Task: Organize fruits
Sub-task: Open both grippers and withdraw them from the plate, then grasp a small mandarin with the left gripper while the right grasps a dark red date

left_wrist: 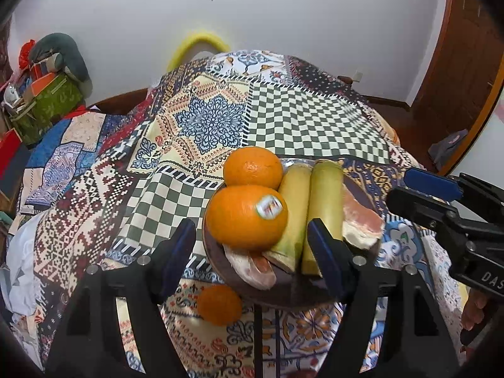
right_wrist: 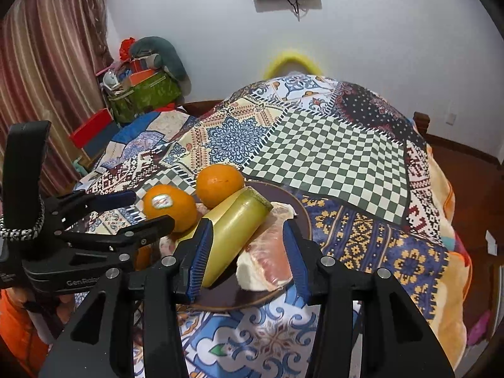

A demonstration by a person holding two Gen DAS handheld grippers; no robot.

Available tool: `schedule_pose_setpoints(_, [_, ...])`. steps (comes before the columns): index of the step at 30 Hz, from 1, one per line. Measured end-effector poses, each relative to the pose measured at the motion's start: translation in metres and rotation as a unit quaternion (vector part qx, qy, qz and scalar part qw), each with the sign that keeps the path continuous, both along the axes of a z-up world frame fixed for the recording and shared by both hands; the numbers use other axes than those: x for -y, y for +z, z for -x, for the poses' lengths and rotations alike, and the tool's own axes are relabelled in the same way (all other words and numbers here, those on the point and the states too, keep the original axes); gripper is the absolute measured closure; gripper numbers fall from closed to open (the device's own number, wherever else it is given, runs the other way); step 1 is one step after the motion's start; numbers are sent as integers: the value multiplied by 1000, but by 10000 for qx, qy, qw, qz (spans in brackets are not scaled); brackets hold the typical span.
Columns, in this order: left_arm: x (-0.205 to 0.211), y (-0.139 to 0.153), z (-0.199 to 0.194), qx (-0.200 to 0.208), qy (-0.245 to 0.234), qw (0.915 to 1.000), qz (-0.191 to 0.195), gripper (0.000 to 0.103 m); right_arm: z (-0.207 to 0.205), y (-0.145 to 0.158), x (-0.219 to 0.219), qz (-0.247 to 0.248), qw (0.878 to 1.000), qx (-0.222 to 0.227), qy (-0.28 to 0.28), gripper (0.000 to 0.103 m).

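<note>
A loose orange (left_wrist: 219,305) lies on the patchwork cloth (left_wrist: 315,119) just below and ahead of the left gripper (left_wrist: 252,252), whose jaws stand apart and hold nothing; this hand is the nearer one. Just beyond, the dark plate (left_wrist: 220,264) carries two oranges (left_wrist: 247,217), two cut yellow-green stalks (left_wrist: 324,195) with their long axes running away from the cameras, and peeled pomelo wedges (left_wrist: 362,220). The right gripper (right_wrist: 249,252), also wide open and empty, hovers over the plate's near rim, straddling one stalk and a wedge. The plate's rim stands between the stray orange and the pile.
</note>
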State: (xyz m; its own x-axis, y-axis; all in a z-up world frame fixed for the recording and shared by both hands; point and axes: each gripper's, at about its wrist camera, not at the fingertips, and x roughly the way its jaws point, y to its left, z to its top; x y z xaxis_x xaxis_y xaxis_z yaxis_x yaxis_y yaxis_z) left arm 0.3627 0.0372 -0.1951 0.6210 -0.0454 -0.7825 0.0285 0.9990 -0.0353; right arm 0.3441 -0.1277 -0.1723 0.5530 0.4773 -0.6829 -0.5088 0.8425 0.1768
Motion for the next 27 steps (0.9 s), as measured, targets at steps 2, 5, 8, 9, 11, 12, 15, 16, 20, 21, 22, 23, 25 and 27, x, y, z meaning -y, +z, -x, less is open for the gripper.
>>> schedule_pose_setpoints(2, [2, 8, 10, 83, -29, 10000, -39, 30, 6, 5, 1, 7, 10000, 55, 1, 60])
schedule_pose_setpoints(5, [3, 19, 21, 168, -69, 9998, -77, 30, 13, 11, 2, -3, 9999, 108, -11, 57])
schedule_pose_setpoints(8, [4, 31, 36, 285, -93, 9995, -131, 30, 22, 17, 3, -3, 9999, 170, -10, 57])
schedule_pose_setpoints(9, [4, 35, 42, 324, -89, 9993, -147, 30, 25, 19, 3, 6, 9998, 196, -18, 57])
schedule_pose_setpoints(11, [4, 43, 51, 401, -68, 9991, -156, 30, 31, 23, 3, 13, 9997, 232, -26, 57])
schedule_pose_setpoints(12, [3, 46, 56, 439, -56, 9989, -156, 30, 34, 25, 3, 16, 9997, 248, -31, 57])
schedule_pose_setpoints(15, [2, 58, 73, 564, -16, 9983, -168, 30, 47, 32, 5, 16, 9994, 330, -35, 57])
schedule_pose_setpoints(16, [1, 61, 79, 597, -5, 9981, -173, 30, 52, 35, 5, 17, 9994, 356, -42, 57])
schedule_pose_setpoints(20, [0, 72, 105, 707, 39, 9974, -126, 29, 71, 42, 8, 28, 9989, 468, -68, 50])
schedule_pose_setpoints(21, [0, 73, 110, 729, 46, 9973, -112, 28, 74, 43, 9, 35, 9987, 499, -79, 49])
schedule_pose_setpoints(22, [0, 74, 116, 761, 61, 9970, -100, 27, 80, 44, 10, 57, 9985, 543, -90, 48])
schedule_pose_setpoints(23, [0, 75, 122, 789, 82, 9968, -94, 25, 85, 45, 10, 88, 9982, 580, -94, 48])
schedule_pose_setpoints(25, [-1, 75, 132, 830, 120, 9964, -77, 24, 94, 44, 12, 130, 9980, 612, -106, 47])
schedule_pose_setpoints(27, [-2, 74, 140, 814, 143, 9966, -60, 24, 101, 43, 12, 168, 9978, 623, -118, 46])
